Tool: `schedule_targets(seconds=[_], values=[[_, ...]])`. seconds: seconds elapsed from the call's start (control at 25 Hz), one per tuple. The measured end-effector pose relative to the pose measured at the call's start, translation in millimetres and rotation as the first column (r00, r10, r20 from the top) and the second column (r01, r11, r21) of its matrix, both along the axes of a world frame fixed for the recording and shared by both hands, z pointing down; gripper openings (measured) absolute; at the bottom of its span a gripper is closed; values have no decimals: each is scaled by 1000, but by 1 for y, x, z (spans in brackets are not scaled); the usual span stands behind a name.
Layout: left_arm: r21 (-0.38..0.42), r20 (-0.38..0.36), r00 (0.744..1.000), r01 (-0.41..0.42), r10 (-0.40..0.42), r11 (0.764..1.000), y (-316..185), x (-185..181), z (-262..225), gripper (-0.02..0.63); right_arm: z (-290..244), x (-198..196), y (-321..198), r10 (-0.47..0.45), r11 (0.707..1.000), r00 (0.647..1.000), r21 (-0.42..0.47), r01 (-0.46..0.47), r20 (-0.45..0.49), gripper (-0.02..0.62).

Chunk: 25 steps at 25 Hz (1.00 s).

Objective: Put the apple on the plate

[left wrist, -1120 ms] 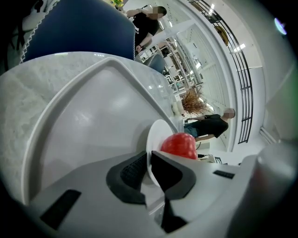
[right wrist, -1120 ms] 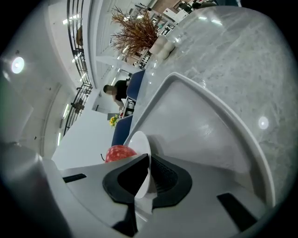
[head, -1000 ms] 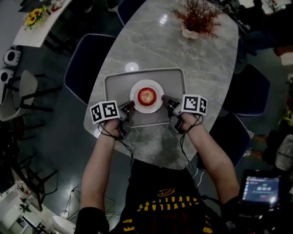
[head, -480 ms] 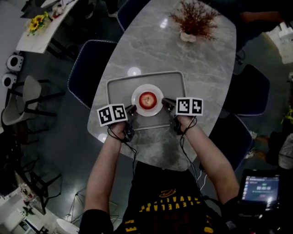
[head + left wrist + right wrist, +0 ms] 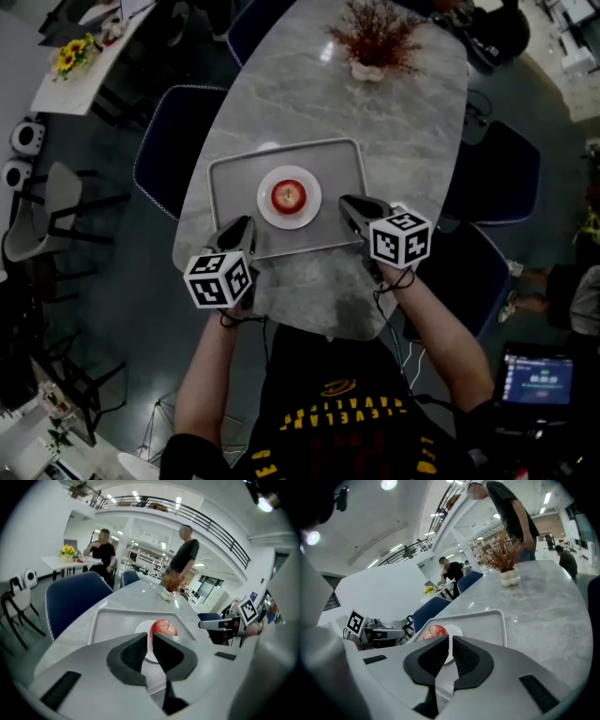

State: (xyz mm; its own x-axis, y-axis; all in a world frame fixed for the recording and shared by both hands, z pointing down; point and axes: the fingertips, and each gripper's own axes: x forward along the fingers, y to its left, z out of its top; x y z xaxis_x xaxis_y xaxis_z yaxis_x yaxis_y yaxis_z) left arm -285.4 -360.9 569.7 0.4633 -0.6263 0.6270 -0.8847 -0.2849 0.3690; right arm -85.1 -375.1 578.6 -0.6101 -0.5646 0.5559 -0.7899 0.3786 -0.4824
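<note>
A red apple (image 5: 289, 195) sits on a small white plate (image 5: 306, 208) in the middle of a grey tray (image 5: 234, 192) on the marble table. My left gripper (image 5: 242, 230) hovers at the tray's near-left corner and my right gripper (image 5: 354, 210) at its near-right edge. Both are shut, hold nothing, and stand apart from the plate. The left gripper view looks over shut jaws (image 5: 151, 637) at the apple (image 5: 164, 627) on the tray (image 5: 112, 620). In the right gripper view, shut jaws (image 5: 450, 639) point at the apple (image 5: 436, 631) and plate (image 5: 455, 632).
A pot of dried red twigs (image 5: 375, 37) stands at the table's far end. Blue chairs stand at the left (image 5: 164, 141) and right (image 5: 497, 178) of the table (image 5: 412, 122). One person (image 5: 185, 555) stands beyond the table and another (image 5: 103, 550) sits at a side table.
Both grippers have drawn back from the plate's sides toward the person and risen, the left to the tray's near-left corner, the right to its right edge. The apple stays on the plate.
</note>
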Motion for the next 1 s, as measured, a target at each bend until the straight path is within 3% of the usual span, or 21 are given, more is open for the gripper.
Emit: schedule_targets(seconds=[0.12, 0.2, 0.36, 0.52, 0.84, 1.0], values=[[140, 68, 997, -53, 44, 989, 25, 11, -35, 38, -37, 11, 22, -22, 992, 1000, 123, 21, 6, 29], [195, 73, 995, -85, 72, 977, 50, 27, -56, 37, -61, 19, 41, -25, 982, 1000, 189, 21, 19, 29], [284, 19, 990, -137, 137, 949, 97, 81, -97, 2, -103, 45, 82, 10, 961, 999, 277, -22, 46, 29], [375, -43, 972, -199, 231, 905, 127, 138, -137, 2, -139, 72, 117, 57, 939, 992, 331, -92, 114, 6], [435, -123, 933, -254, 337, 864, 177, 221, -191, 2, -188, 128, 188, 182, 870, 980, 451, -198, 78, 6], [449, -99, 917, -305, 386, 840, 201, 254, -194, 2, -200, 146, 218, 232, 834, 969, 494, -246, 90, 6]])
